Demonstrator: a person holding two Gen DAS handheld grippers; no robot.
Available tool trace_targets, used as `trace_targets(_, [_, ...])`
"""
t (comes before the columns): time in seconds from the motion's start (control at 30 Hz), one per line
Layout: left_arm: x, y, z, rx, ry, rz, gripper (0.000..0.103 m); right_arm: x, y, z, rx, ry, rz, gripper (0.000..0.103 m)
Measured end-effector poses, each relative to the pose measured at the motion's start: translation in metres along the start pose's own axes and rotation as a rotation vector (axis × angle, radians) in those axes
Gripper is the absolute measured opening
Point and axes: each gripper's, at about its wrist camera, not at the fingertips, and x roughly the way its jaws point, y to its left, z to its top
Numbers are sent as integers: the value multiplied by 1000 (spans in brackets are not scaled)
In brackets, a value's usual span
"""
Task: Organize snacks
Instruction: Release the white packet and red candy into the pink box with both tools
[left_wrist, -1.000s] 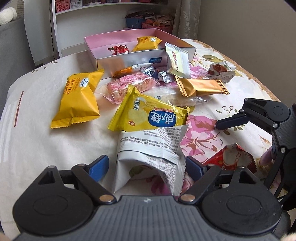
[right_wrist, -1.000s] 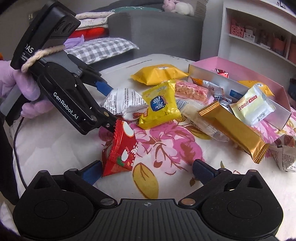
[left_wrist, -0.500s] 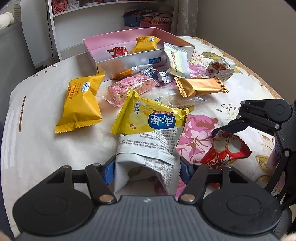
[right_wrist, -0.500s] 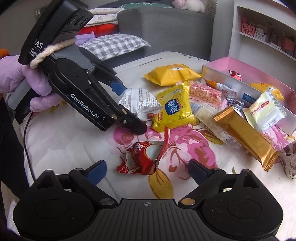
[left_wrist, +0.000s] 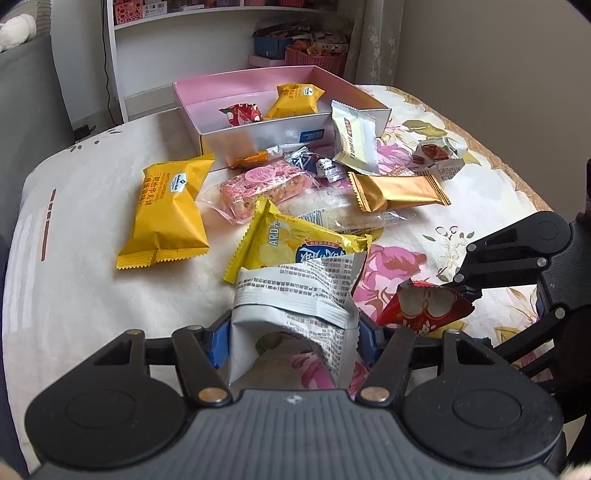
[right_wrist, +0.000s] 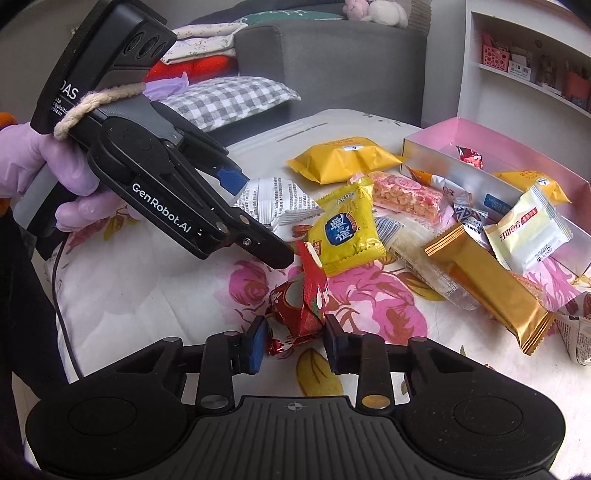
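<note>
A: So, what does the left tool (left_wrist: 291, 334) have?

B: A white crinkled snack packet covered in small black print (left_wrist: 295, 295), set between its blue pads (left_wrist: 216, 338); both pads press on the packet's sides. Its black body reads "GenRobot.AI" in the right wrist view, and a hand in a lilac glove (right_wrist: 55, 173) holds it.

A: And the right tool (right_wrist: 293, 341)?

B: Its jaws have just been closing, and they now pinch a red foil candy wrapper with white patches (right_wrist: 301, 306) just above the flowered tablecloth (right_wrist: 147, 295).

A: Any labels you can read?

B: A yellow pillow pack with a blue oval badge (left_wrist: 295, 243) shows "ARD" on its upper edge; it lies on the table just beyond the white packet. The rest of its print is too small to tell.

A: Where is the rest?

B: A larger plain yellow pack (left_wrist: 170, 214) lies to the left in the left wrist view, with a pink bar in clear wrap (left_wrist: 264, 188) and a long gold foil bar (left_wrist: 399, 190) near the middle. A pale cream sachet (left_wrist: 356, 142) leans on the open pink-lined cardboard box (left_wrist: 258, 134), which holds a small yellow pack (left_wrist: 295, 99) and a red candy (left_wrist: 240, 114).
</note>
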Motion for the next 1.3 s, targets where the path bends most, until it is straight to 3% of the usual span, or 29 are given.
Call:
trace_targets(0.37, [-11,14,15,-51,-63,36,61,-17,-15,14,77,-87,-18,31])
trace_targets(0.67, [-12,19,40,-82,-114,66,61,-35,-43,37,125,-176,-95,31])
trace_targets(1.03, [5,25,82,-174,-141,109,61,-43,-112,55,283,-237,-215,31])
trace_targets(1.3, [27,17,129,-129,-153,152,61,-37,-158,61,366,-252,-304,32])
